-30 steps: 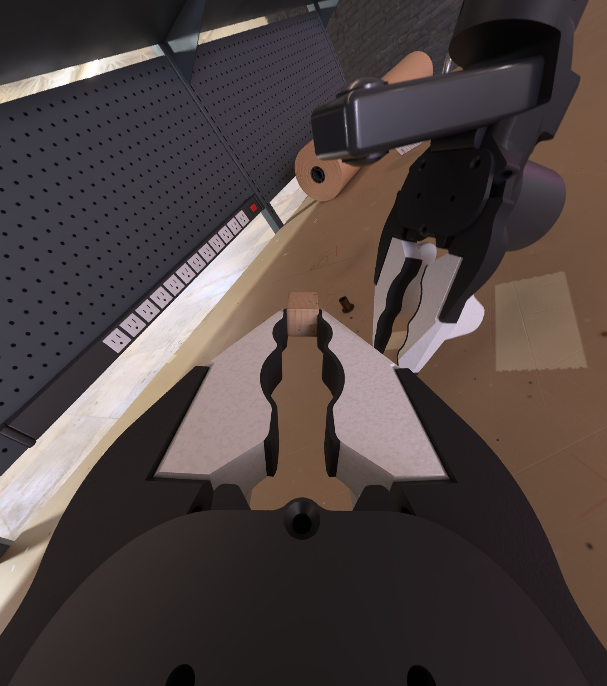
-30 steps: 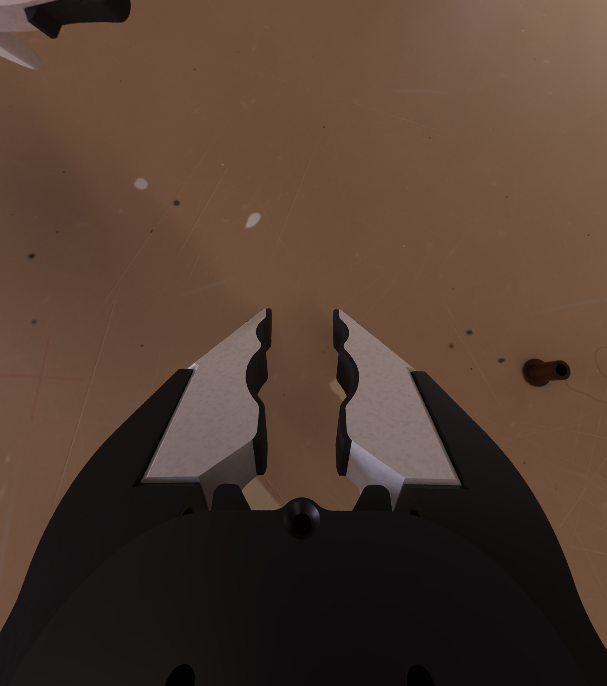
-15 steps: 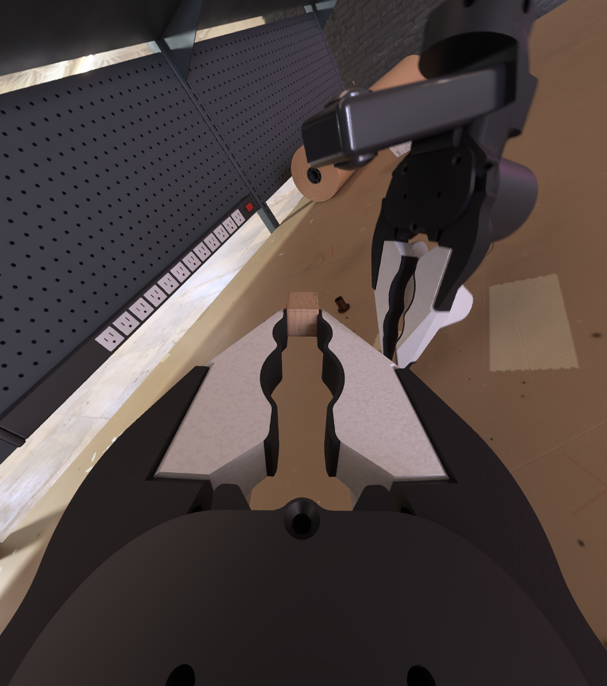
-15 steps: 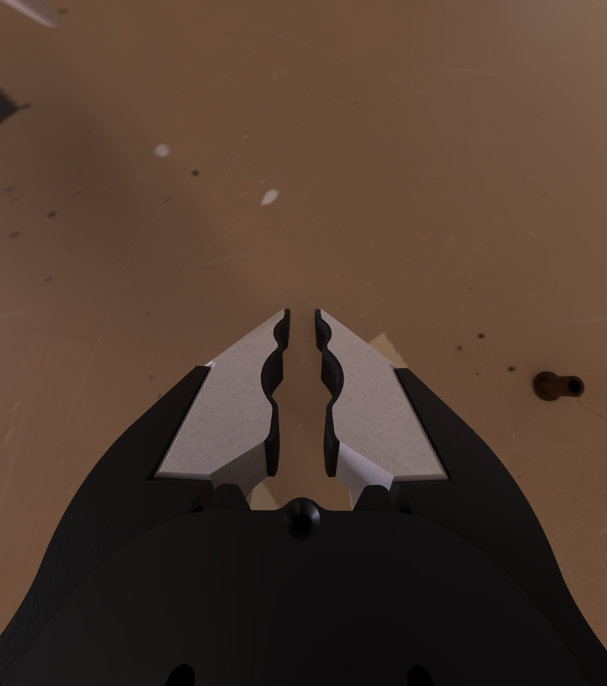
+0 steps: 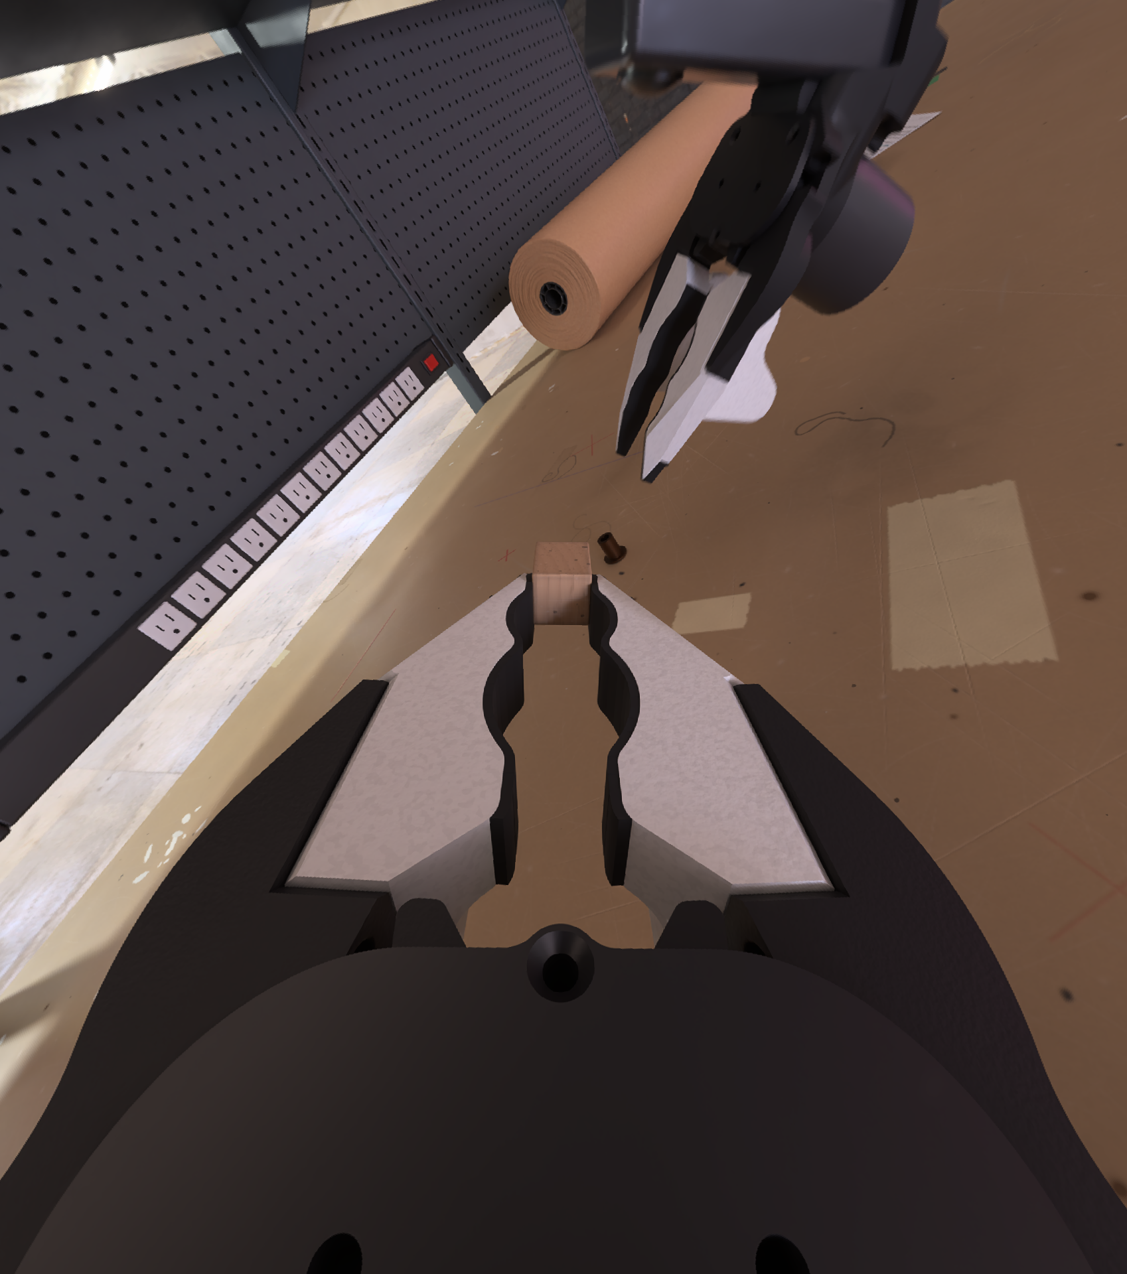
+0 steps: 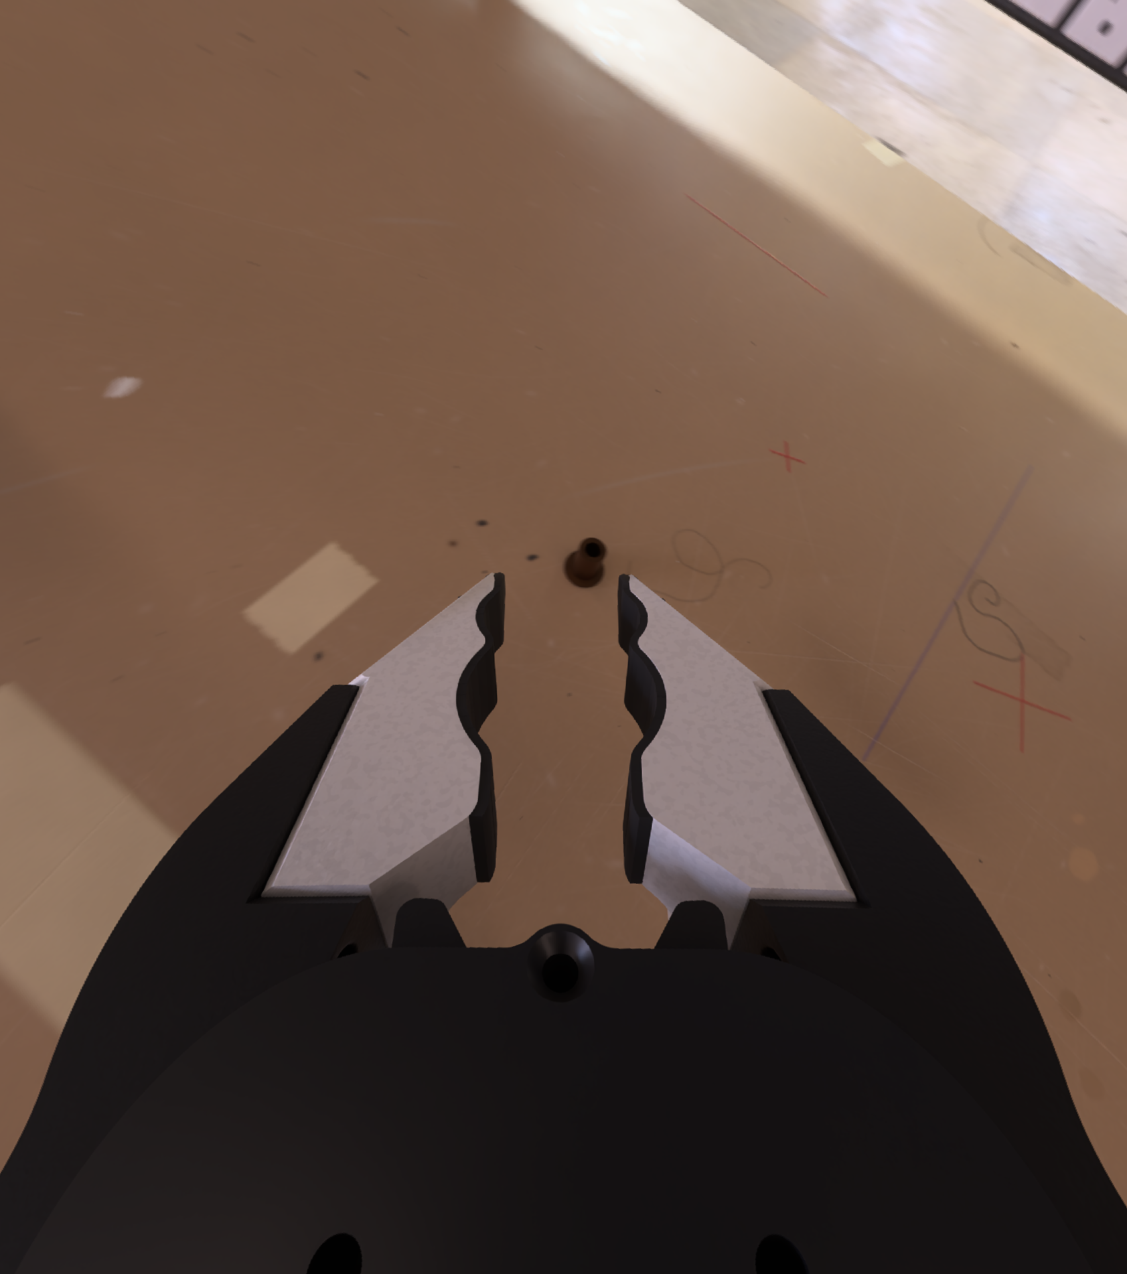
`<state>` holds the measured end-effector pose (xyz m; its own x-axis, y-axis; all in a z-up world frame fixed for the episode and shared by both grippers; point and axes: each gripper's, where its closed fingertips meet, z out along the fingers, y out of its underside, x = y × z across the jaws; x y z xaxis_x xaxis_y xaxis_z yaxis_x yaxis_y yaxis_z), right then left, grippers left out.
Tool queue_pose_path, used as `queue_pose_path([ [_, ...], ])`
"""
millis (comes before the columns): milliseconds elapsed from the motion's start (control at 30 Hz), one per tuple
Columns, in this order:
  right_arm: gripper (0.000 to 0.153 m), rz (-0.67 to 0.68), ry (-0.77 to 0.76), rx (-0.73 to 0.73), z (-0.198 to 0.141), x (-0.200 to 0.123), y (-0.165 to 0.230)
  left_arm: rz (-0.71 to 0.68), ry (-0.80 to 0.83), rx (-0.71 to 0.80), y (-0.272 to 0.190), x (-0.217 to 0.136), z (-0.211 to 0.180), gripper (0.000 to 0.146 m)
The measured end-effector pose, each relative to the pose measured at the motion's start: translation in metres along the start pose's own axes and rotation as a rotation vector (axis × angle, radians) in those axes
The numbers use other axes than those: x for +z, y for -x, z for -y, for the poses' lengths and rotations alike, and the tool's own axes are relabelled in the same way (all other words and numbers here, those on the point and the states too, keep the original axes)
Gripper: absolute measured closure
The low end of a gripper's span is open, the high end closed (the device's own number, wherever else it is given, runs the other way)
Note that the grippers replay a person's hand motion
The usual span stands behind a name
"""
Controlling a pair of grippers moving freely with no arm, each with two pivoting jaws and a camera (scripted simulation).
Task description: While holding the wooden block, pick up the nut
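Note:
My left gripper (image 5: 562,586) is shut on a small light wooden block (image 5: 562,594), pinched between its fingertips above the brown workbench. The nut (image 5: 611,548), a small dark brown flanged piece, lies on the bench just past the block, slightly to its right. In the right wrist view my right gripper (image 6: 561,580) is open and empty, with the nut (image 6: 585,562) just beyond its tips and a little right of centre. In the left wrist view the right gripper (image 5: 638,463) hangs tips-down above the bench, beyond the nut.
A brown paper roll (image 5: 554,296) lies by the back edge. A dark pegboard (image 5: 133,310) with a power strip (image 5: 299,489) stands behind the bench. Pale tape patches (image 5: 967,579) (image 6: 309,596) are stuck flat on the surface.
My right gripper narrowed, then opened wider, and swung so the nut went from far right to just ahead of its tips. My left gripper still holds the block.

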<state>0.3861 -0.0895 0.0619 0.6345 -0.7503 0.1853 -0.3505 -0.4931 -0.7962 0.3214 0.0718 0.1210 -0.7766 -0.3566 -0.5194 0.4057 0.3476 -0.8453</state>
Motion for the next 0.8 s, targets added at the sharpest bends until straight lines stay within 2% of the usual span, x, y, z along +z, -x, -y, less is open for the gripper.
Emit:
queue_pose_path([
  [100,0.121,-0.141,0.093,0.0,-0.008,0.016,-0.014,-0.006,0.003,-0.005,-0.001,0.001,0.0,0.132],
  [133,0.129,-0.202,0.159,-0.014,-0.007,0.015,-0.02,-0.006,0.002,-0.006,-0.002,0.001,0.001,0.132],
  [167,0.139,-0.223,0.17,-0.051,0.001,0.012,-0.023,-0.004,-0.002,-0.007,-0.002,0.0,0.002,0.132],
  [233,0.142,-0.225,0.141,-0.169,0.023,0.003,-0.028,-0.002,-0.011,-0.011,-0.002,-0.001,0.004,0.132],
  [300,0.141,-0.115,0.165,-0.313,0.037,-0.004,-0.028,0.0,-0.018,-0.016,-0.002,-0.003,0.006,0.132],
  [400,0.135,0.129,0.321,-0.543,0.033,-0.004,-0.027,0.001,-0.025,-0.027,-0.001,-0.003,0.006,0.132],
  [433,0.132,0.207,0.344,-0.574,0.03,-0.001,-0.025,0.003,-0.027,-0.03,0.0,-0.004,0.007,0.132],
  [533,0.124,0.399,0.4,-0.555,0.02,0.013,-0.023,0.004,-0.031,-0.032,0.0,-0.004,0.008,0.132],
  [700,0.124,0.523,0.584,-0.525,-0.014,0.037,-0.022,-0.014,-0.019,-0.017,-0.006,-0.004,0.006,0.132],
  [800,0.126,0.573,0.641,-0.518,-0.022,0.043,-0.021,-0.021,-0.016,-0.005,-0.007,-0.005,0.005,0.132],
])
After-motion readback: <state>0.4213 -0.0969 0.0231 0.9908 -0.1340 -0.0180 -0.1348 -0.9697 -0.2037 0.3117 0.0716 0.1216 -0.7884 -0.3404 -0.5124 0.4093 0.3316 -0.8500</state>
